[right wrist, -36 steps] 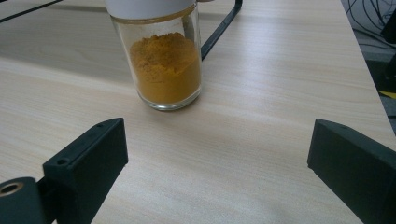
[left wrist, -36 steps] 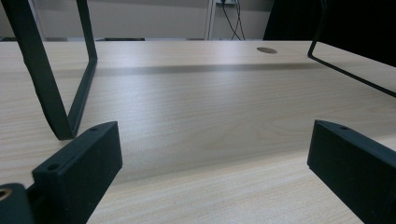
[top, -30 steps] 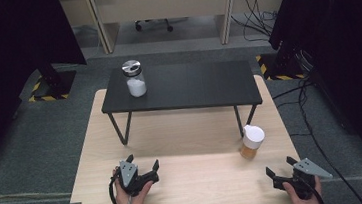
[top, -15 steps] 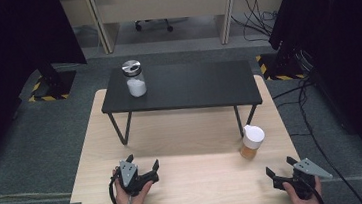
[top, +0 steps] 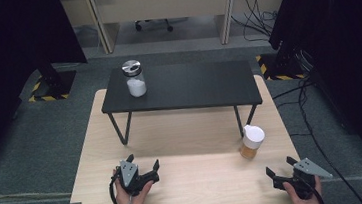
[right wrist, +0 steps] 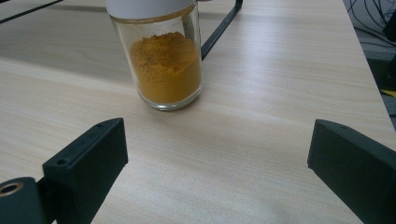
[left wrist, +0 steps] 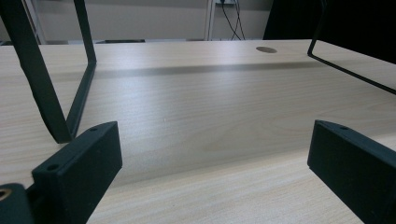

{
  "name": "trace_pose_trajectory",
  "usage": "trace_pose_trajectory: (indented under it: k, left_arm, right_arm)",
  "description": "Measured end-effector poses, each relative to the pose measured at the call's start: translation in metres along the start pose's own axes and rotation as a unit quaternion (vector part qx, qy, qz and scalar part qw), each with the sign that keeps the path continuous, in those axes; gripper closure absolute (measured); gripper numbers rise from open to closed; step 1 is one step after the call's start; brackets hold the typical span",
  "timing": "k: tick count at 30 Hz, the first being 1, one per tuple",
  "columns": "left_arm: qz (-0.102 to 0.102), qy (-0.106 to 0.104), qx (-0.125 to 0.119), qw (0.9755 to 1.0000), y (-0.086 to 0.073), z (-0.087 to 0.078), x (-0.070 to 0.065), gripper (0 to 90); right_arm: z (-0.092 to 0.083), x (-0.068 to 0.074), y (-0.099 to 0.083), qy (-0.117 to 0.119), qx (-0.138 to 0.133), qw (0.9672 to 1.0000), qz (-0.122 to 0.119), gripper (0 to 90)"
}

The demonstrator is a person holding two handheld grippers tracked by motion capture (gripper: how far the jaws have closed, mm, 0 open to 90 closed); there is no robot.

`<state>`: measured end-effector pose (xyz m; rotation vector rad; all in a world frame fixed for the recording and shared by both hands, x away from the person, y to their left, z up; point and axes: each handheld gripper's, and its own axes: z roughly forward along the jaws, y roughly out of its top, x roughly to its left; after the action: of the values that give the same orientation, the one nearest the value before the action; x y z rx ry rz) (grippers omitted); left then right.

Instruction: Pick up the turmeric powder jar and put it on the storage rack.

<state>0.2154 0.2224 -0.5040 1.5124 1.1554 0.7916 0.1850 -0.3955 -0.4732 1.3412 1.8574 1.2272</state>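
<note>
Wooden table (top: 192, 191): both hands low, jaws wide, right gripper (top: 282, 168) facing spice jar (top: 251, 142).

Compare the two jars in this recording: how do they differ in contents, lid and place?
The jar of yellow powder has a white lid and stands on the wooden table, just ahead of the right gripper. The jar of white powder has a silvery metal lid and stands higher, on the black shelf, at its left end. Both are clear, upright, closed and untouched.
</note>
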Motion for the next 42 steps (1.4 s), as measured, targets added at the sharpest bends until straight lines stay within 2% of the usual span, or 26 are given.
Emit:
trace_pose_trajectory:
  k: [19, 28, 32, 37, 42]
  left_arm:
    - [-0.005, -0.003, -0.003, 1.0000, -0.0009, 0.0001, 0.0008, 2.1]
    - [-0.005, -0.001, -0.002, 1.0000, -0.0007, 0.0005, -0.0002, 2.1]
    - [-0.004, -0.001, -0.009, 0.9999, -0.0027, 0.0013, -0.0003, 2.1]
    - [-0.007, -0.003, -0.011, 0.9999, -0.0032, 0.0005, 0.0016, 2.1]
    - [-0.007, -0.003, -0.007, 1.0000, -0.0017, 0.0014, 0.0014, 2.1]
  right_arm:
    - [-0.0016, -0.0025, -0.0029, 0.002, -0.008, 1.0000, 0.005, 5.0]
    - [-0.0039, -0.0064, -0.0065, 0.011, -0.017, 0.9998, 0.006, 4.6]
    - [-0.0054, -0.0094, -0.0085, 0.018, -0.021, 0.9996, 0.006, 4.4]
    - [-0.0063, -0.0074, -0.0092, 0.020, -0.021, 0.9996, -0.002, 4.4]
    - [-0.0067, -0.0079, -0.0096, 0.021, -0.022, 0.9995, 0.001, 4.4]
